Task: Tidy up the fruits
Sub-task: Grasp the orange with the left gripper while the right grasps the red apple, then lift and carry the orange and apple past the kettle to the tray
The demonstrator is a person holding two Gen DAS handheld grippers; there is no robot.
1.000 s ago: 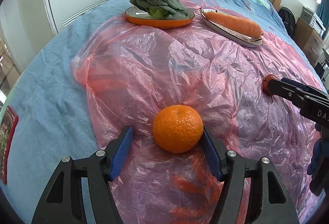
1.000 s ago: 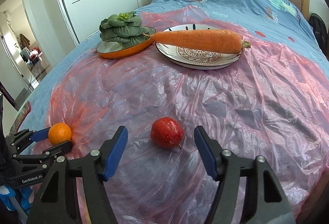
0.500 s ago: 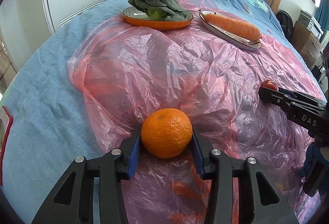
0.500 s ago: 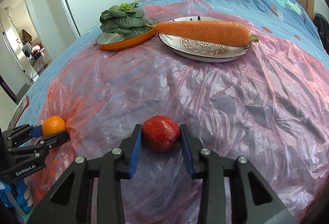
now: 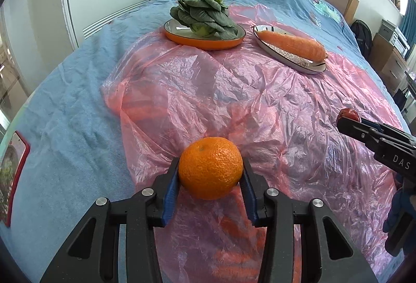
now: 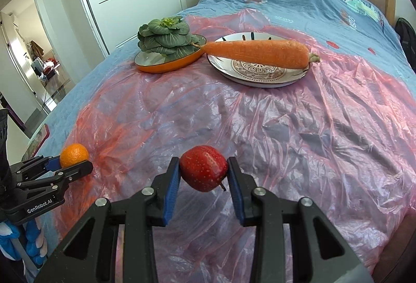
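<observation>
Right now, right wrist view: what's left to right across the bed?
orange in the left gripper → leafy greens on orange dish → apple → carrot on patterned plate

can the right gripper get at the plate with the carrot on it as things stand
Probably yes. Only bare pink plastic sheet lies between the right gripper and the patterned plate, nothing standing in the way. But its fingers are shut on the red apple, and the carrot spans the plate.
</observation>
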